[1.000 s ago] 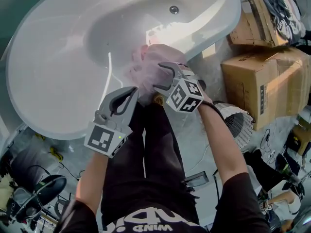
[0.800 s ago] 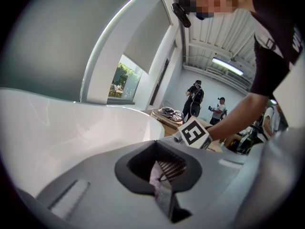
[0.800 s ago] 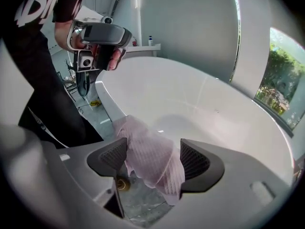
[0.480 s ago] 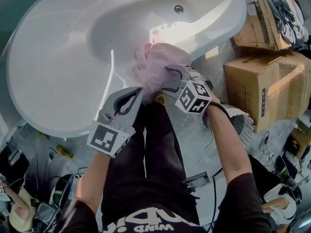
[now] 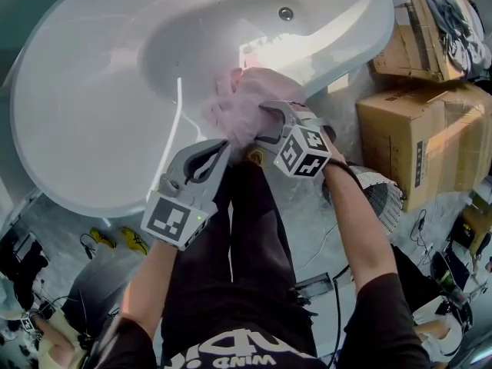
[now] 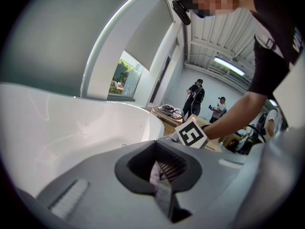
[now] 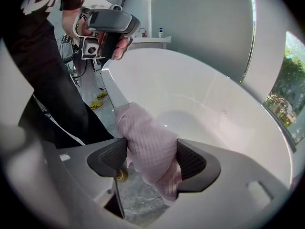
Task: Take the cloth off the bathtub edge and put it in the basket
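Note:
A pink waffle cloth lies bunched over the near rim of the white bathtub. My right gripper is shut on it, and the bunched fabric fills the gap between both pads of the right gripper. My left gripper sits just below and left of the cloth, its tips at the cloth's lower edge. In the left gripper view, the left gripper is shut, with a thin strip of pink fabric caught between its pads. A white mesh basket stands on the floor, partly under my right forearm.
Cardboard boxes stand right of the tub, one with clothes on top. The tub drain is at the far end. The person's dark-trousered legs stand against the tub. Other people stand far off.
Both grippers stay at the cloth. The left gripper has edged slightly right, closer under the cloth. The cloth has not left the rim.

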Demonstrator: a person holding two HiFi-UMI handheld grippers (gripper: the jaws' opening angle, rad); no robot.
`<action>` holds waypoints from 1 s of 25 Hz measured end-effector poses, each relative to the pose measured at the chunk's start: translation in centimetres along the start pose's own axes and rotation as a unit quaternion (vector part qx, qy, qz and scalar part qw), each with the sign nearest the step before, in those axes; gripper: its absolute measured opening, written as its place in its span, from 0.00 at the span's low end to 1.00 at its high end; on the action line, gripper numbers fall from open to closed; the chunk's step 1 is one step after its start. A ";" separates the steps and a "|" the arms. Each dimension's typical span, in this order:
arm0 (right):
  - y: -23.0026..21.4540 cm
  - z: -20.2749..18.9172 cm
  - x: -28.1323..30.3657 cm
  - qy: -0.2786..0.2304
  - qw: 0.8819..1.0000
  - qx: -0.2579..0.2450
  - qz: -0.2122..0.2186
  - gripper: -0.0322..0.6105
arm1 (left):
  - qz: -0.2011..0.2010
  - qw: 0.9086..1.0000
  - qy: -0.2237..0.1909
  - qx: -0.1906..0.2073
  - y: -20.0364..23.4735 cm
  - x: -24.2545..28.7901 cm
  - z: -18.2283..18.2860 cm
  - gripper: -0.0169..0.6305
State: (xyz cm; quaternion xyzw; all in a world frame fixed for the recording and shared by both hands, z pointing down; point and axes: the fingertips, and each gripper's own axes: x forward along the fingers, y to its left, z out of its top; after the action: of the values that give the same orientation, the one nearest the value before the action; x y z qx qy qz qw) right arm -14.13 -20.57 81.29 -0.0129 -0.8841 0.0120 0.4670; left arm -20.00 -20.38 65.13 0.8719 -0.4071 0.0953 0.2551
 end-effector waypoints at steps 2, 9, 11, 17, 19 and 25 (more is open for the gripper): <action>0.1 0.0 -0.1 -0.001 1.000 -0.002 0.003 0.57 | 0.000 1.000 0.000 0.000 -0.1 0.0 0.0 0.02; 0.3 0.3 -0.6 0.009 1.000 -0.028 0.004 0.49 | 0.014 1.000 0.017 0.009 0.4 -0.2 -0.7 0.02; 0.4 0.3 -0.7 0.008 1.000 -0.029 0.002 0.48 | 0.018 0.999 0.023 0.014 0.6 -0.3 -0.9 0.02; 0.5 0.4 -0.9 -0.001 0.999 -0.030 -0.033 0.46 | 0.011 1.000 0.009 0.000 0.4 -0.1 -0.9 0.02; 0.6 0.5 -0.9 -0.004 0.999 -0.028 -0.041 0.45 | 0.007 1.000 0.005 0.002 0.2 0.1 -0.8 0.02; 0.8 0.6 -1.7 -0.021 0.999 0.014 -0.042 0.32 | 0.008 1.000 0.015 0.004 0.4 0.6 -0.9 0.02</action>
State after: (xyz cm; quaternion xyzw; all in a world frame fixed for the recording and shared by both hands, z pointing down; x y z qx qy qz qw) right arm -13.66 -19.86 79.49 0.0307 -0.8932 0.0047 0.4486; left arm -19.88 -20.48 66.30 0.8682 -0.4098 0.1120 0.2566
